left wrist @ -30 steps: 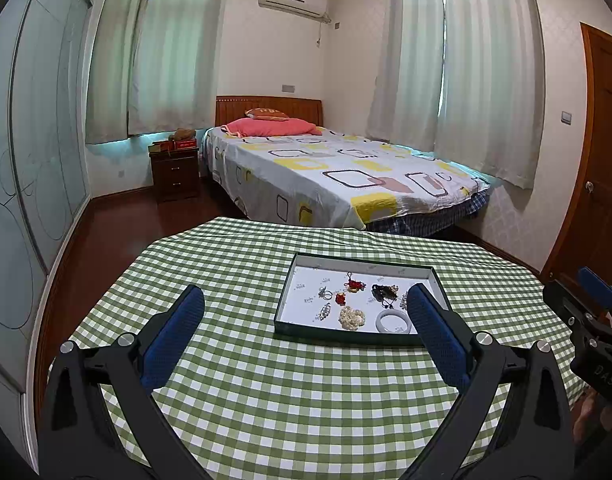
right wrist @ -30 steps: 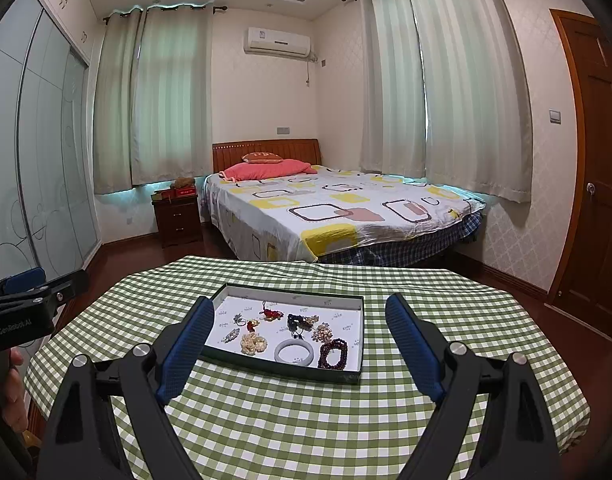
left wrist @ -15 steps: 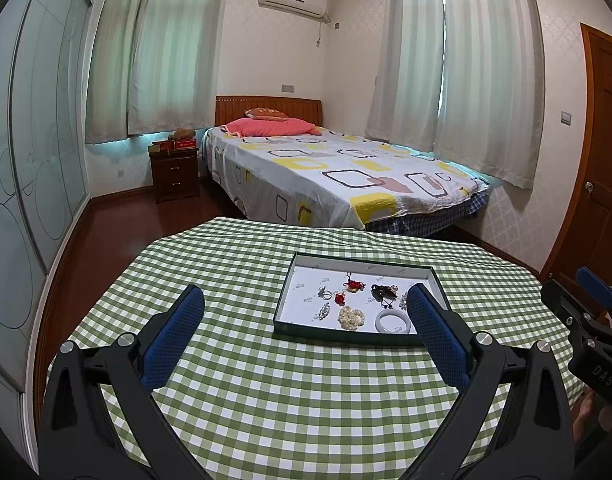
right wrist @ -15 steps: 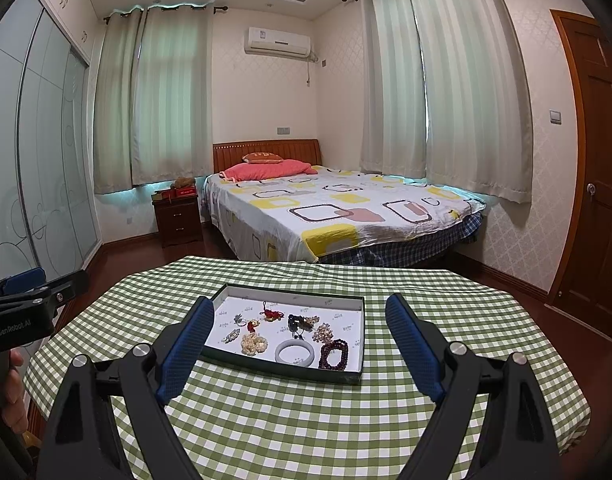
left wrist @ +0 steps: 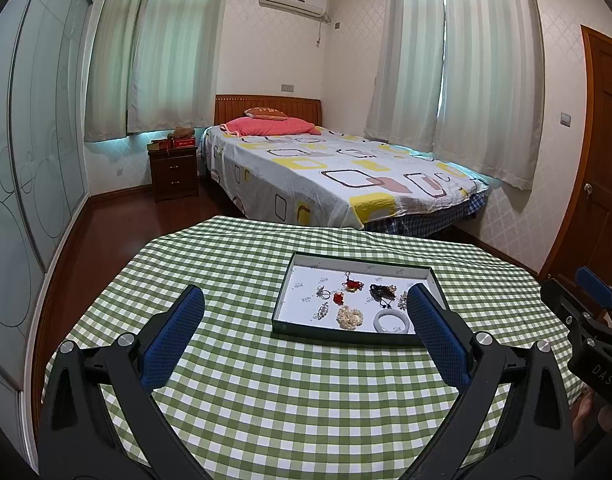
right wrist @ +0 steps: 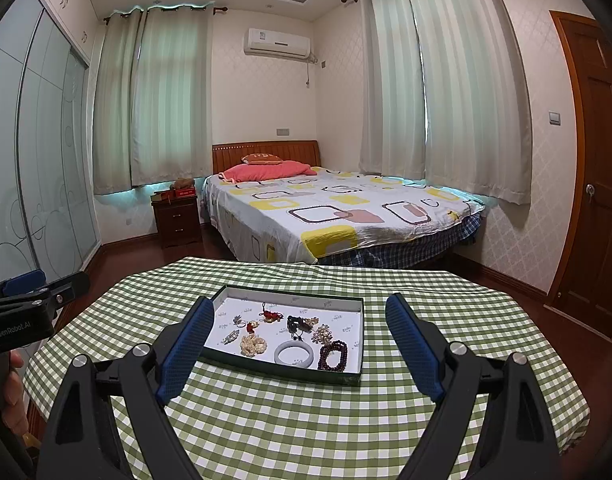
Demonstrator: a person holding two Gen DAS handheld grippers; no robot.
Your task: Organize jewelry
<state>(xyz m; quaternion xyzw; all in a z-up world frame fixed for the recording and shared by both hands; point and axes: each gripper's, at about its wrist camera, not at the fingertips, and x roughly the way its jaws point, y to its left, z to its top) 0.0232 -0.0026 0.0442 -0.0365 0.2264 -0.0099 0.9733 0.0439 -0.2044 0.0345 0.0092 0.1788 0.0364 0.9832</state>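
Left gripper (left wrist: 304,316) jaws spread wide, nothing held, above the checked table (left wrist: 266,392). Jewelry tray (right wrist: 348,378) sits at 12 o'clock of the right gripper (right wrist: 298,338), 1 o'clock of the left. Inside: pearl cluster (right wrist: 253,345) at 9, white bangle (right wrist: 293,354) centre-near, dark bead bracelet (right wrist: 333,356) at 3. Right gripper likewise wide apart, empty.
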